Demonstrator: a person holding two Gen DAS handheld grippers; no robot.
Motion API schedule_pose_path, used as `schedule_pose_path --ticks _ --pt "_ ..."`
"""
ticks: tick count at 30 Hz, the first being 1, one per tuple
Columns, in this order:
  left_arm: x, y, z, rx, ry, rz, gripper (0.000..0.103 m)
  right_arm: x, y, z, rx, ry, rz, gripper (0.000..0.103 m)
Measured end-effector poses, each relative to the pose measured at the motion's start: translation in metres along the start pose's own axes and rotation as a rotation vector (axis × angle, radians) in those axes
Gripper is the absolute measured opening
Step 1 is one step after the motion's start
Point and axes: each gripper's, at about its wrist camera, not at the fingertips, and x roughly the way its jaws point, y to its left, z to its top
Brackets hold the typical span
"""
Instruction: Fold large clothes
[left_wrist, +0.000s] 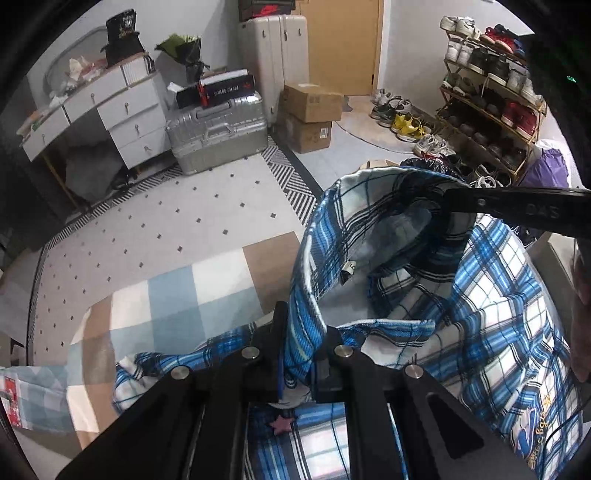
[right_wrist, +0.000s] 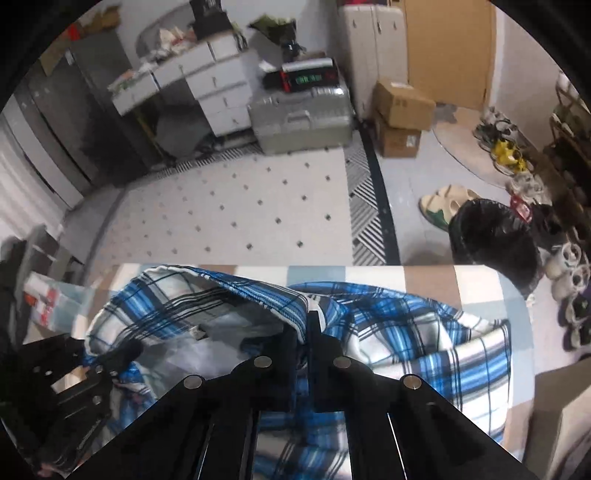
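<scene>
A blue, white and black plaid shirt (left_wrist: 461, 295) lies bunched on a bed with a pale checked cover (left_wrist: 177, 295). In the left wrist view my left gripper (left_wrist: 301, 347) is shut on a blue fold of the shirt at its collar edge. My right gripper's finger crosses the upper right of that view as a black bar, pinching the far collar. In the right wrist view the plaid shirt (right_wrist: 406, 325) spreads across the checked cover (right_wrist: 424, 275), and my right gripper (right_wrist: 306, 332) is shut on a raised collar fold. My left gripper's black body shows at the lower left there.
Beyond the bed lies a white dotted rug (left_wrist: 166, 210). Behind it stand a silver suitcase (left_wrist: 218, 133), a white drawer desk (left_wrist: 110, 110), cardboard boxes (left_wrist: 314, 110) and a shoe rack (left_wrist: 491, 92). A black-lined bin (right_wrist: 495, 240) and slippers (right_wrist: 439, 206) sit by the bed's right corner.
</scene>
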Motion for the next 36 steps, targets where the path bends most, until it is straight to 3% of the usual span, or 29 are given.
schedule_pose_path --ticks 2,7,13,18,24,29,36 --pt "-0.017 -0.003 -0.003 0.008 -0.030 0.010 0.005 -0.020 0.001 -0.008 -0.005 -0.030 0.017 0.003" --pt "-0.069 -0.014 -0.024 0.009 -0.150 -0.049 0.005 -0.079 0.010 -0.035 0.008 -0.088 0.080 0.003" --pt "-0.108 -0.030 -0.057 0.006 -0.190 -0.077 0.005 -0.145 0.013 -0.084 0.031 -0.158 0.131 0.003" --pt "-0.116 -0.037 -0.087 -0.013 -0.192 -0.112 0.005 -0.173 0.008 -0.128 0.070 -0.180 0.171 0.003" --pt "-0.109 -0.047 -0.119 -0.042 -0.143 -0.153 0.005 -0.166 0.003 -0.196 0.106 -0.080 0.178 0.003" --pt "-0.091 -0.053 -0.143 -0.080 -0.081 -0.199 0.005 -0.144 -0.018 -0.243 0.210 0.022 0.196 0.004" --pt "-0.063 -0.064 -0.159 -0.115 0.027 -0.213 0.008 -0.090 -0.036 -0.271 0.304 0.200 0.165 0.007"
